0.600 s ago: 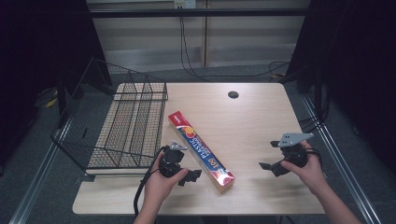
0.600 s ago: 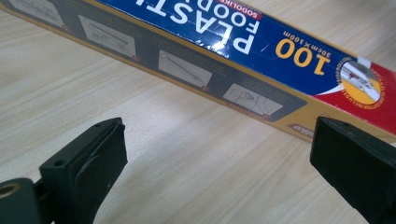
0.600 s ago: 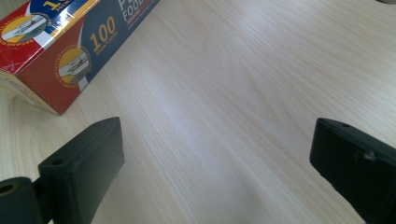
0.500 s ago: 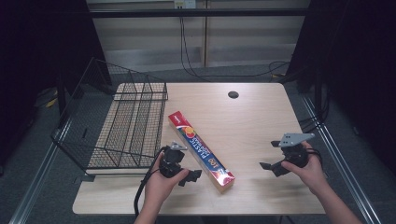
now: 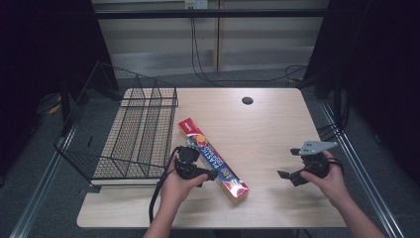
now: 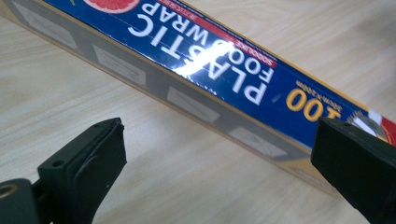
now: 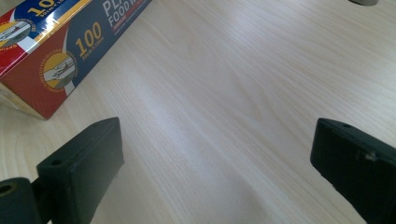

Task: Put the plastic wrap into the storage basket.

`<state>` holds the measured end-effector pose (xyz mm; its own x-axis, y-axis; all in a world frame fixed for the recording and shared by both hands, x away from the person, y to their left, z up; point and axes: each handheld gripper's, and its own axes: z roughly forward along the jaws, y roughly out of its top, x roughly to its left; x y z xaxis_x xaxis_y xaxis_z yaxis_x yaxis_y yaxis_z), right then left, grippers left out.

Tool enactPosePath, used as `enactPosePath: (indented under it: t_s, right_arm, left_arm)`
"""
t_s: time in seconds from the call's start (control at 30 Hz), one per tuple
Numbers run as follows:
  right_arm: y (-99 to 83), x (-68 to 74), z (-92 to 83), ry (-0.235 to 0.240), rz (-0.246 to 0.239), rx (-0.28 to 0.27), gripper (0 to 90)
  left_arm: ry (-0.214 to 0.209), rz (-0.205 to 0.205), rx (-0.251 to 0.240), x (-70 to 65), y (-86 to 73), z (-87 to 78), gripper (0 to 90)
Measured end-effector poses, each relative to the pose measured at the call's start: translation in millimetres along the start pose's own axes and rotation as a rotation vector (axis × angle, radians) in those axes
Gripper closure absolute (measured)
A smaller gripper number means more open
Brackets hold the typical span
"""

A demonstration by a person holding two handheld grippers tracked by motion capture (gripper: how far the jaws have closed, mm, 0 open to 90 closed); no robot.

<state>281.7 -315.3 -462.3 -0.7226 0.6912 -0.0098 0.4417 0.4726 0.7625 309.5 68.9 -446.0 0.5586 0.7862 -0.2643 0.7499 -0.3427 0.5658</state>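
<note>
One box [image 5: 213,159] of plastic food wrap lies flat on the tabletop [image 5: 267,129], slanting from the basket's near corner down toward my side, its red end nearest me. In the left claw view the box [image 6: 224,79] crosses the frame on a diagonal, blue top face up, with "PLASTIC FOOD WRAP" and a yellow "100" readable upside down, and a grey side panel facing me.

My left claw [image 5: 205,174] sits just beside the box's middle, on its left flank. Its jaws stand wide apart with bare wood between them, and the box lies just beyond their tips; I cannot tell whether the right jaw touches it. My left hand [image 5: 176,186] wraps the claw's body, and its cable [image 5: 156,198] loops down toward the table edge.

My right claw [image 5: 289,176] is well apart from the box, over on the right side of the tabletop, jaws spread wide and holding nothing. In the right claw view only plain wood lies between them, and the box's red end [image 7: 51,60] shows at upper left. A grey plate [image 5: 314,147] rides on top of this claw, and my right hand [image 5: 329,181] grips it from behind.

Left of the box stands a black wire basket [image 5: 133,134], overhanging the tabletop's left edge. A dark round hole [image 5: 247,100] sits near the far edge.
</note>
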Motion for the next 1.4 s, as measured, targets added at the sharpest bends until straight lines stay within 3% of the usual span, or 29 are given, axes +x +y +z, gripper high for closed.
enactPosePath:
  t_s: [0.17, 0.27, 0.67, 0.73, 0.87, 1.17, 1.37, 1.4]
  right_arm:
    - [-0.6, -0.8, 0.7, 0.002, -0.005, 0.005, 2.2]
    - [-0.1, -1.8, 1.2, -0.001, -0.006, 0.003, 2.5]
    - [1.8, -2.7, 3.3, -0.009, -0.009, -0.008, 2.6]
    - [1.8, -2.7, 3.3, -0.011, -0.01, -0.007, 2.7]
    - [3.0, -3.4, 2.8, -0.011, -0.011, -0.016, 2.9]
    - [3.6, -4.5, 4.2, -0.027, -0.007, -0.027, 2.8]
    - [4.9, -4.3, 4.1, -0.022, -0.004, -0.035, 2.9]
    - [5.6, -4.1, 3.6, -0.019, -0.005, -0.039, 3.0]
  left_arm:
    - [0.004, -0.019, 0.011, 0.7, 11.9, 4.5, 4.1]
    - [0.021, -0.007, 0.012, 0.4, 19.7, 5.7, 3.8]
    - [0.048, -0.069, 0.04, 1.0, 46.3, 25.5, 4.8]
    - [0.07, -0.075, 0.055, 3.0, 48.0, 29.5, 3.9]
    - [0.116, -0.132, 0.059, 6.8, 50.0, 36.4, 2.8]
    - [0.135, -0.184, 0.075, 5.7, 51.2, 45.9, 0.0]
    - [0.161, -0.244, 0.06, 2.7, 49.6, 52.8, 0.0]
    - [0.167, -0.273, 0.065, 2.0, 48.5, 57.1, 0.0]
